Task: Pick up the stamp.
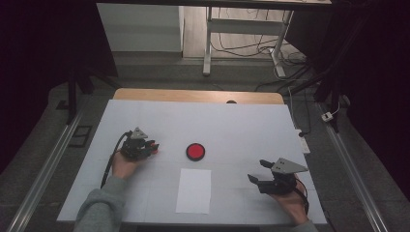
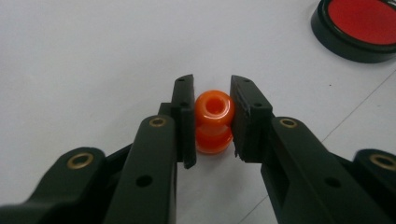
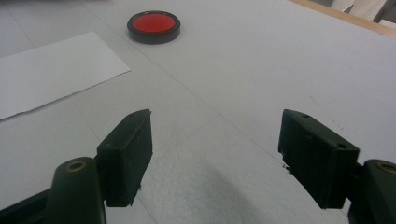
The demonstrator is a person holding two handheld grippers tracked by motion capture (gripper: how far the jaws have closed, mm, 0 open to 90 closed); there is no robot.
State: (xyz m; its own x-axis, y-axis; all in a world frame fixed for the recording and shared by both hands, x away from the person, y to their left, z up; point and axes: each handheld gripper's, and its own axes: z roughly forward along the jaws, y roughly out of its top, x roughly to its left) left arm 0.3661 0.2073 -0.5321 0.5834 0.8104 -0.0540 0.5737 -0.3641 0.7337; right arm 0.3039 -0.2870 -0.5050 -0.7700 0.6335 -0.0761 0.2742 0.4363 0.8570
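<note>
The left gripper [image 2: 213,119] has its fingers [image 2: 184,116] pressed on both sides of a small orange spool [image 2: 214,122], which stands on the bench [image 1: 241,125] toward its left edge, about midway between near and far edges. The right gripper [image 3: 215,158] hovers near the right near corner, fingers wide apart and holding nothing.

The spool is round and glossy, pinched near its top; it could tip or squirt out if the lift is tilted. The red disc [image 1: 195,151] sits close by at centre, the paper sheet [image 1: 194,190] nearer the near edge. Open room lies along the far edge.
</note>
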